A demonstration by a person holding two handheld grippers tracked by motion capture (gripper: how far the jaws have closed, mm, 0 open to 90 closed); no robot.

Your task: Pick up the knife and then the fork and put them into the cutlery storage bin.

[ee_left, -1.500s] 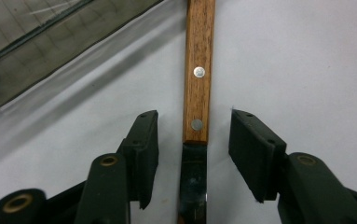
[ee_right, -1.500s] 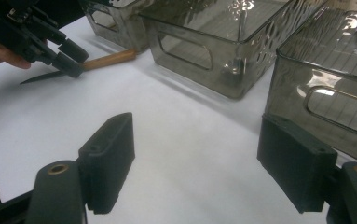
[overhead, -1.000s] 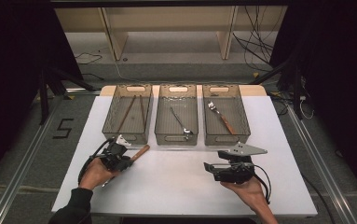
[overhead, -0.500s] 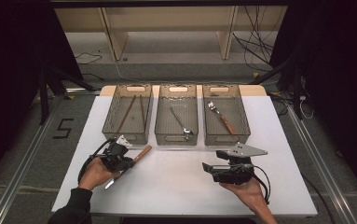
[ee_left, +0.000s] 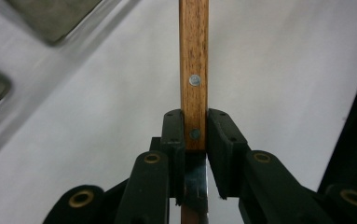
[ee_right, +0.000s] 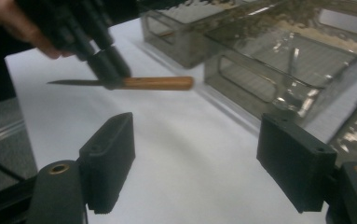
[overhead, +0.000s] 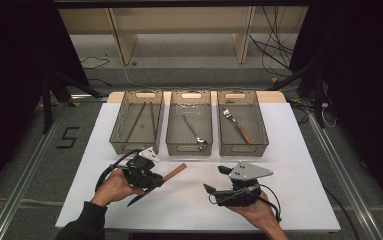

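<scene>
The left hand-held gripper (overhead: 151, 181) has come up off the white surface (overhead: 289, 165) since a second ago, and the knife (overhead: 155, 184) has come up with it. Before, the knife lay low by the hand; now it hangs in the air, lifted a little and moved toward the middle. That looks like the pick-up is done, and the next job is likely to carry the knife to one of the three clear bins at the back. The left bin (overhead: 120, 125) has chopsticks in it, the middle bin (overhead: 175, 125) has a spoon, and the right bin (overhead: 261, 125) has a fork, so it is hard to say which bin the knife belongs in. In the left gripper view, the two black jaws are squeezed tight on the knife right where the brown wooden handle (ee_left: 194, 70) meets the shiny blade (ee_left: 195, 179). The handle sticks straight out past the jaws, and the blade points back toward the hand. In the high view the knife lies nearly flat, with the handle end aimed up and to the right, toward the bins, and the dark blade tip aimed down and to the left. The left hand (overhead: 116, 186) holds its tool from behind, with the arm coming in from the bottom edge. The right hand-held gripper (overhead: 210, 192) has slid a little to the left. Its jaws stand wide apart with nothing between them, and it points toward the knife, well apart from it.
</scene>
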